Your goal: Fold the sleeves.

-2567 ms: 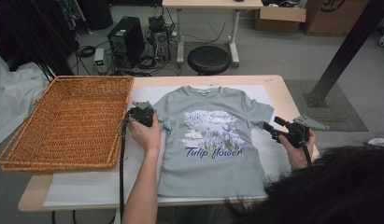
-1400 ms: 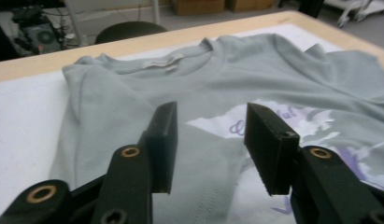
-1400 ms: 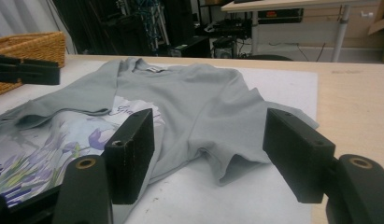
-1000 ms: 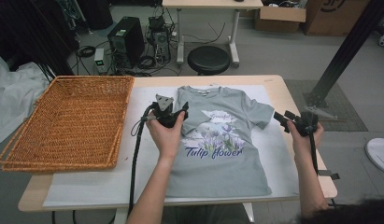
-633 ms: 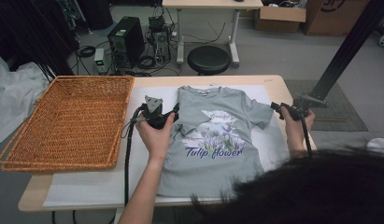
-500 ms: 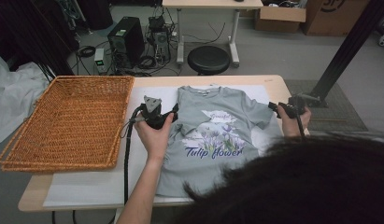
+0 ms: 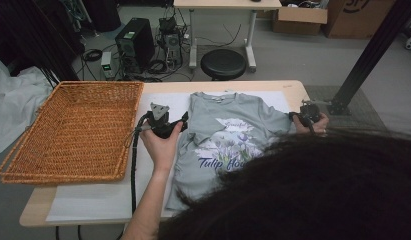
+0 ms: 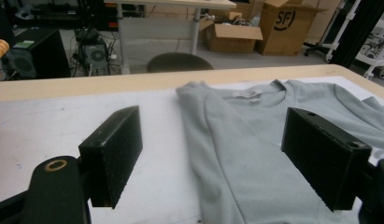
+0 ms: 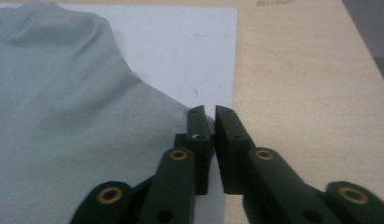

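— Flat on the white sheet (image 7: 108, 205) that covers the table (image 7: 38, 200), I see the grey T-shirt (image 7: 218, 135), print side up, collar toward the far edge. Its left sleeve looks folded in over the chest.

— Where is your left gripper (image 7: 182, 125) relative to it?

— Just beside that folded edge. In the left gripper view the folded edge of the shirt (image 8: 236, 149) runs up between the two jaws, nearer the right-hand one. The jaws stand wide apart and have just been opening; the pads press on nothing.

— And the right one?

— My right gripper (image 7: 293, 116) sits at the tip of the other sleeve, near the table's right edge. In the right gripper view (image 9: 210, 112) its jaws have just been closing and now stand nearly together, with a sliver of grey cloth (image 9: 63, 93) showing between the tips. I believe the sleeve hem is pinched there, though the cloth is thin and the view close, so the pinch is hard to judge.

— Anything else around?

— The wicker basket (image 7: 68, 130) lies on the left of the table, well apart from the shirt. A dark head of hair (image 7: 318, 195) hides the shirt's lower right part in the high view.
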The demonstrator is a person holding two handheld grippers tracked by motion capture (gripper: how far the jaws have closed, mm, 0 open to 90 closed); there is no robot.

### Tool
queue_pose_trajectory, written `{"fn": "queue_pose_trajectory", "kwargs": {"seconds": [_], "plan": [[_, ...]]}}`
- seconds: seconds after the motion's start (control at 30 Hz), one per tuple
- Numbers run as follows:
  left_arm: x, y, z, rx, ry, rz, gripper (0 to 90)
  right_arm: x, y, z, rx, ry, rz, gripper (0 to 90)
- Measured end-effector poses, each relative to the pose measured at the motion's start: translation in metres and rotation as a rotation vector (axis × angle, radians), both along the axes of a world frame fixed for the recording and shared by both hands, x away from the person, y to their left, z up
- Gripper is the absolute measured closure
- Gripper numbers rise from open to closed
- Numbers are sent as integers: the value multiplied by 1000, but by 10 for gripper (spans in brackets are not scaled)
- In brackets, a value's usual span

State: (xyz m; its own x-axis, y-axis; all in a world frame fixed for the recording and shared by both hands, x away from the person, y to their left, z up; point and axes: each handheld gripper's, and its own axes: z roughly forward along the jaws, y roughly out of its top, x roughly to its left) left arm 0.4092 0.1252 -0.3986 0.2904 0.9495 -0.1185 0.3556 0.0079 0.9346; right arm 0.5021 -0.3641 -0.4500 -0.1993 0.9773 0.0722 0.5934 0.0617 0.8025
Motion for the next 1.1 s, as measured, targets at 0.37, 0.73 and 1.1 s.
{"fn": "queue_pose_trajectory", "kwargs": {"seconds": [0.37, 0.73, 1.1], "plan": [[3, 9, -8, 11, 34, 13, 168, -16, 37, 46, 23, -144, 107, 889], [-3, 12, -7, -10, 39, -8, 164, -42, 121, 78, 31, -241, 303, 889], [-8, 15, -9, -22, 48, -12, 165, -48, 183, 62, 119, -190, 531, 621]]}}
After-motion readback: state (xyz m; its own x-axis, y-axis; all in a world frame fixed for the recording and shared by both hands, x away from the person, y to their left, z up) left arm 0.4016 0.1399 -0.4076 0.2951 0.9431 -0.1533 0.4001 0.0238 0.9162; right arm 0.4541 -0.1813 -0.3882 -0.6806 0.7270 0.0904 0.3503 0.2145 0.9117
